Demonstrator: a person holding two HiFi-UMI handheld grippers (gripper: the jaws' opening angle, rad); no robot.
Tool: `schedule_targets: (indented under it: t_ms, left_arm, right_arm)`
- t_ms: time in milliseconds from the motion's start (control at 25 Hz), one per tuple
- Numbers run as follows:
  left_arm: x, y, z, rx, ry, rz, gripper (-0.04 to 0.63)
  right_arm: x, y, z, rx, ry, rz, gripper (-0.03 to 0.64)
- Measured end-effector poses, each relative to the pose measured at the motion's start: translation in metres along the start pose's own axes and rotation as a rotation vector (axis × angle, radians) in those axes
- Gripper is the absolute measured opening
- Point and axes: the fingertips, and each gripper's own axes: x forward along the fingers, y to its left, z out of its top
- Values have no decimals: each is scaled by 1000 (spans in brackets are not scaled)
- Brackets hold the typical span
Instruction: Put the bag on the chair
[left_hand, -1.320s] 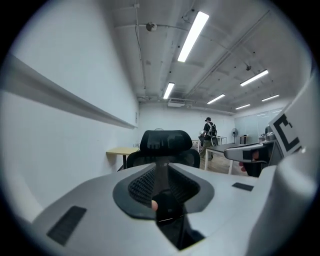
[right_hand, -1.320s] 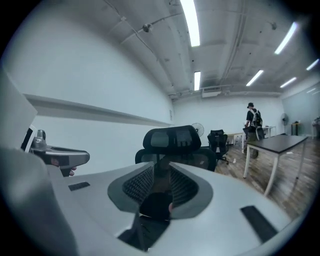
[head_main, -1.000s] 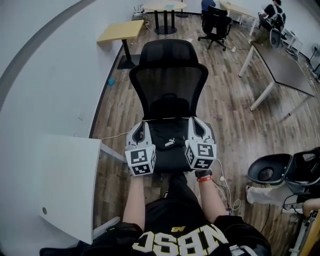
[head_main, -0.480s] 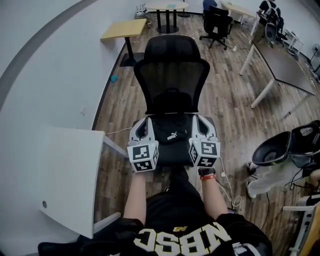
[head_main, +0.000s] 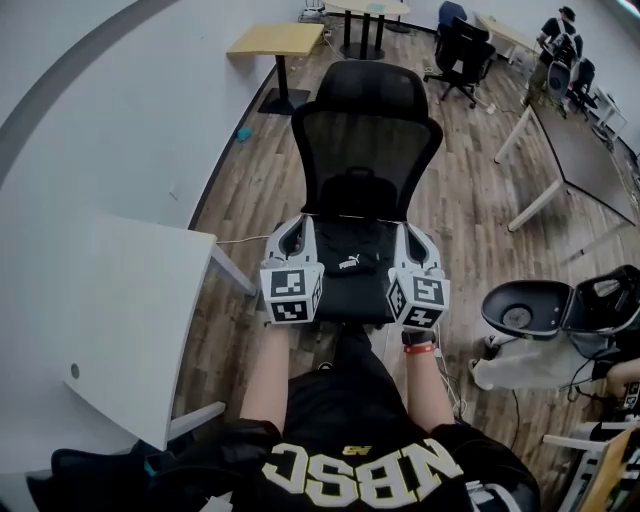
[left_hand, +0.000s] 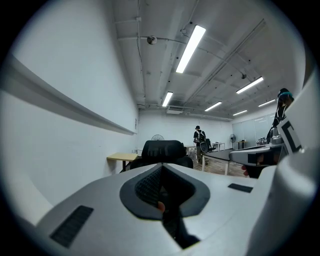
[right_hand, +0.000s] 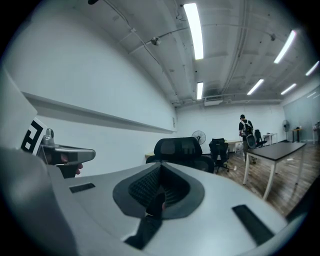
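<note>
Left gripper (head_main: 302, 226) and right gripper (head_main: 413, 234), jaws closed tight on the dark fabric of the bag (head_main: 350, 275), carry it between them at the near side of the chair (head_main: 366, 150). Judged remaining: setting it on the seat, then release.

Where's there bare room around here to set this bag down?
The white table at left has a bare top, and so is the wood floor between the chair and the grey desk. Lower right is crowded with black equipment. The bag hides the chair's seat.
</note>
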Motion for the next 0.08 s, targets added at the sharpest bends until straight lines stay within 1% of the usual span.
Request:
schedule_targets:
  t_ms: [80]
  left_arm:
    - [1,2,1,-2,-3,-5,14]
  right_arm:
    - [3,4,-1,0,0,9,9]
